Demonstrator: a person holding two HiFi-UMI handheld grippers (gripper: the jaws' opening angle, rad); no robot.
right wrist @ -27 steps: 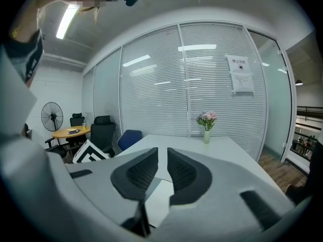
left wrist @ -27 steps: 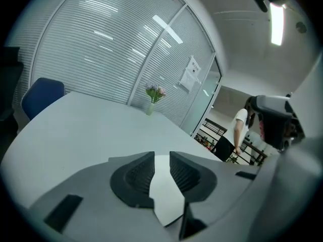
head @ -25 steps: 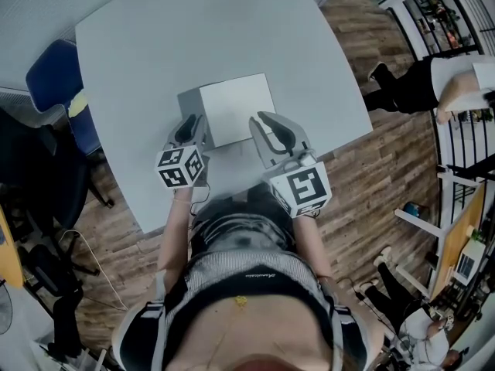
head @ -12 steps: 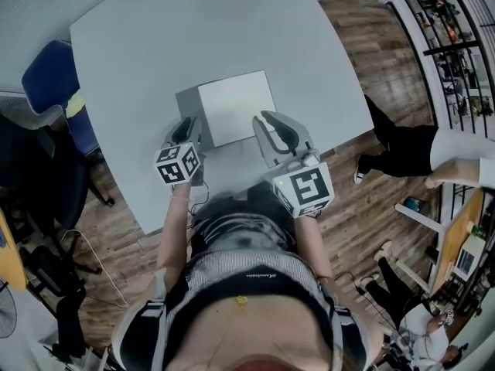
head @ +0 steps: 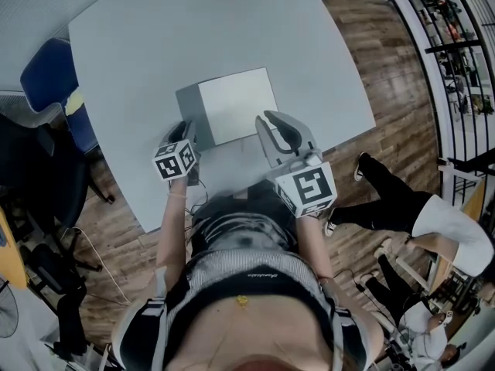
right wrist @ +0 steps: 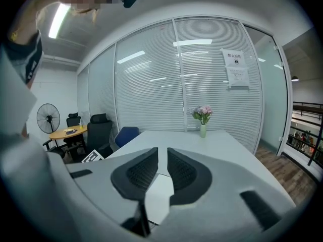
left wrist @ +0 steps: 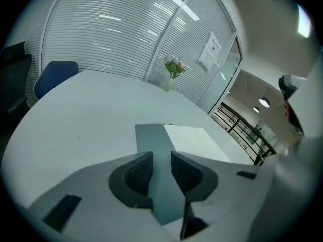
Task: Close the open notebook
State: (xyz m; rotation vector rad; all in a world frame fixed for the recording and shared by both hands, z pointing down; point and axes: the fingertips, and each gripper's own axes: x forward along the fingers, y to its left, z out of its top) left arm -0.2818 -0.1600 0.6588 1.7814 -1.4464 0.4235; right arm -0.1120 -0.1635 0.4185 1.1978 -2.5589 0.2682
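Observation:
The notebook [head: 228, 107] lies on the grey table [head: 155, 37], with a white page [head: 238, 105] up and a grey cover strip [head: 188, 107] along its left side. My left gripper [head: 184, 132] hangs low over the near end of that strip. Its jaws have just been opening and stand a little apart. In the left gripper view the grey cover [left wrist: 151, 135] shows in the gap of the left gripper [left wrist: 161, 161], and the pads do not press on it. My right gripper [head: 276, 127] hovers by the near right corner, slightly open with nothing in it. Below the right gripper [right wrist: 162, 161] shows the white page [right wrist: 160, 195].
A blue chair [head: 48, 76] stands at the table's left edge. A person [head: 418, 211] walks on the wooden floor to the right. A vase of flowers [left wrist: 172, 69] stands at the table's far end. In the right gripper view a round table [right wrist: 68, 131], office chairs and a fan stand beyond.
My left gripper has sunk towards the table at the notebook's left near side, and its jaws stand wider. The right gripper and notebook have kept still. The person at the right has walked nearer.

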